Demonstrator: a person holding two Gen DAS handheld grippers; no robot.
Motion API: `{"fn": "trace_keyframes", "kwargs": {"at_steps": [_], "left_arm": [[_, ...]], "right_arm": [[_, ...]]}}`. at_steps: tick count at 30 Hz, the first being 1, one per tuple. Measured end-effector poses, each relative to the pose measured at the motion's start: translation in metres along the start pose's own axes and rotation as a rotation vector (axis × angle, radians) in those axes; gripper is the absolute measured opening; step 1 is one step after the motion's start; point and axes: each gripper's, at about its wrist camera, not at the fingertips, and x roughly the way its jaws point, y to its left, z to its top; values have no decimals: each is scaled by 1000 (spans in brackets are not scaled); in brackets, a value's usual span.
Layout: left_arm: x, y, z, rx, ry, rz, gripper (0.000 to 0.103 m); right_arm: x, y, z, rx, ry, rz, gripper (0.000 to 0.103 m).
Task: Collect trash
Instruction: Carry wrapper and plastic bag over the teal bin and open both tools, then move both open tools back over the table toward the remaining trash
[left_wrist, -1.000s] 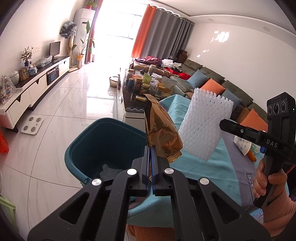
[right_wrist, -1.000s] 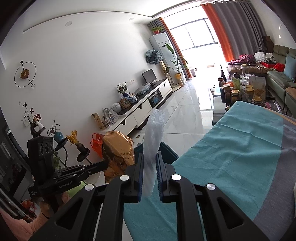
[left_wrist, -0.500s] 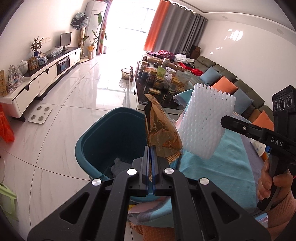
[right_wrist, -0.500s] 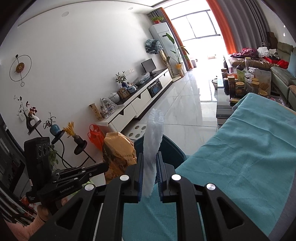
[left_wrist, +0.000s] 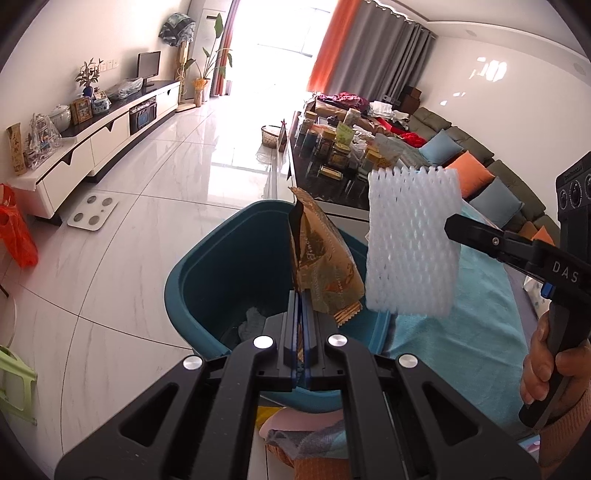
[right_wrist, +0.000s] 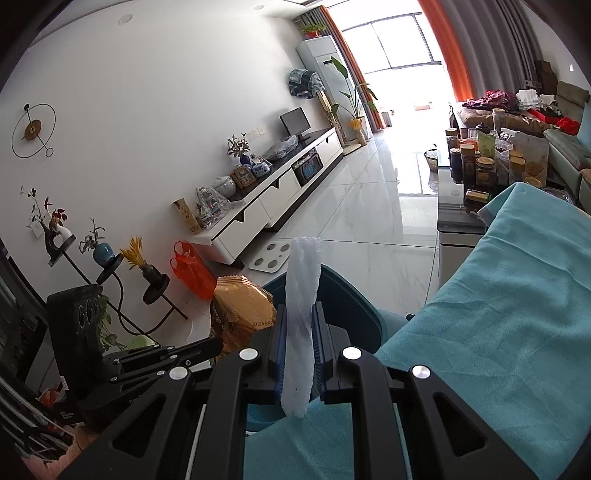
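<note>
My left gripper (left_wrist: 301, 299) is shut on a crumpled brown and gold snack wrapper (left_wrist: 319, 266), which stands up from the jaws over the teal bin (left_wrist: 207, 273). Something pale lies at the bin's bottom. My right gripper (right_wrist: 298, 314) is shut on a white foam fruit net (right_wrist: 301, 295), seen edge-on between the blue pads. In the left wrist view the foam net (left_wrist: 412, 240) hangs just right of the wrapper, beside the bin's rim. In the right wrist view the wrapper (right_wrist: 240, 310) and the left gripper (right_wrist: 216, 345) sit at lower left, with the bin (right_wrist: 351, 302) behind the net.
A teal cloth (right_wrist: 498, 314) covers the table to the right of the bin. Behind it stands a dark coffee table (left_wrist: 332, 162) crowded with jars. A white scale (left_wrist: 92, 214) and an orange bag (left_wrist: 16, 236) lie on the tiled floor near the white TV cabinet (left_wrist: 99, 136).
Both grippers have moved toward the bin and lower, each keeping its item. The bin looms larger and sits more directly under the wrapper; the foam net has come nearer its rim.
</note>
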Motion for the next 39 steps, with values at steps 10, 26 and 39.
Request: {"fn": "trace_keyframes", "kwargs": {"at_steps": [10, 26, 39], "left_arm": [[18, -4, -4, -6, 31, 20, 3], [33, -9, -6, -7, 36, 15, 12], [6, -51, -7, 85, -43, -75, 40]], "right_arm": [[29, -4, -2, 26, 75, -5, 13], [42, -7, -4, 75, 143, -14, 30], [-8, -14, -18, 44, 76, -31, 30]]}}
